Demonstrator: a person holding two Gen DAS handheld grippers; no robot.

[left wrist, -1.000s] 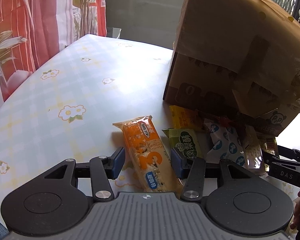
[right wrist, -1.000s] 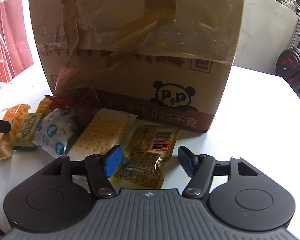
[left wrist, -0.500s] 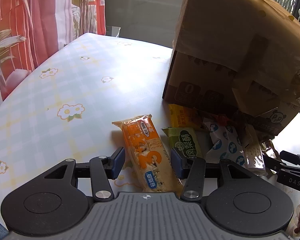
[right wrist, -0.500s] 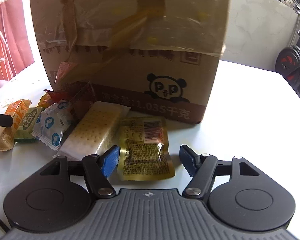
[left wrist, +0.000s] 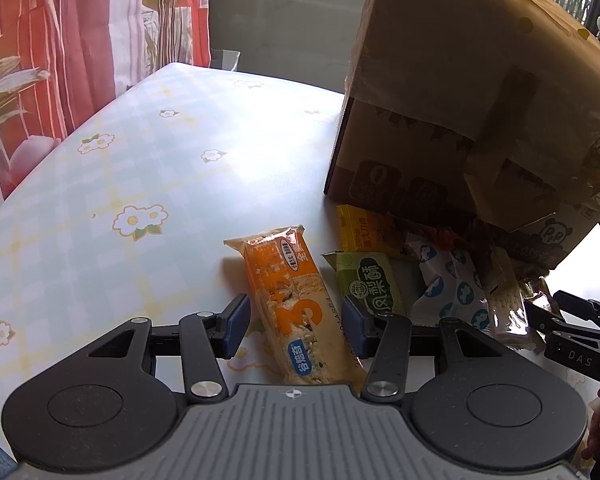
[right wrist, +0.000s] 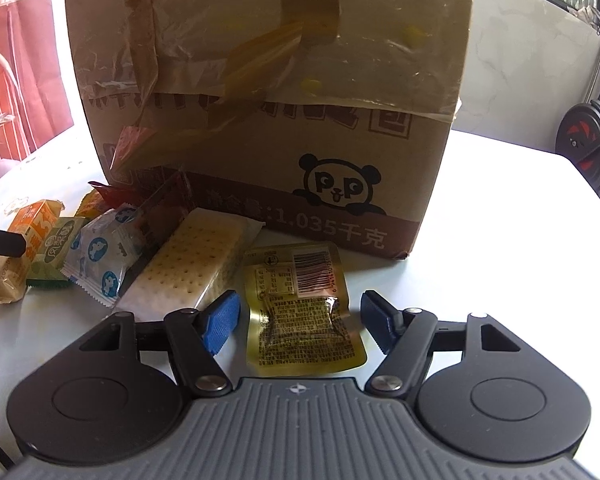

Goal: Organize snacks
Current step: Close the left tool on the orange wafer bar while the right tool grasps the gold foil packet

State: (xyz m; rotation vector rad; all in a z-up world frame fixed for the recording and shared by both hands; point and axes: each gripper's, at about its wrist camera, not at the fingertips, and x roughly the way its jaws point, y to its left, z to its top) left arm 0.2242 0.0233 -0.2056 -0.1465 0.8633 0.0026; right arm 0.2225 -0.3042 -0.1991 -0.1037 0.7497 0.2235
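Note:
An orange cereal bar (left wrist: 296,296) lies on the flowered table (left wrist: 120,200) between the fingers of my left gripper (left wrist: 296,328), which is open; a gap shows at the left pad. A gold foil packet (right wrist: 300,304) lies flat between the fingers of my right gripper (right wrist: 300,322), open with room on both sides. Between the two lie a green packet (left wrist: 368,284), a white-and-blue packet (right wrist: 104,256), a cracker pack (right wrist: 196,264) and a yellow packet (left wrist: 364,232). The right gripper's fingers (left wrist: 572,328) show at the right edge of the left wrist view.
A large taped cardboard box (right wrist: 260,100) with a panda print stands just behind the snacks. Red curtains (left wrist: 40,60) hang past the table's left edge. An exercise bike wheel (right wrist: 588,144) stands beyond the table's right edge.
The right gripper shifted slightly, and the gold packet now lies flat and squarely between its fingers. The left gripper and the orange bar have not moved.

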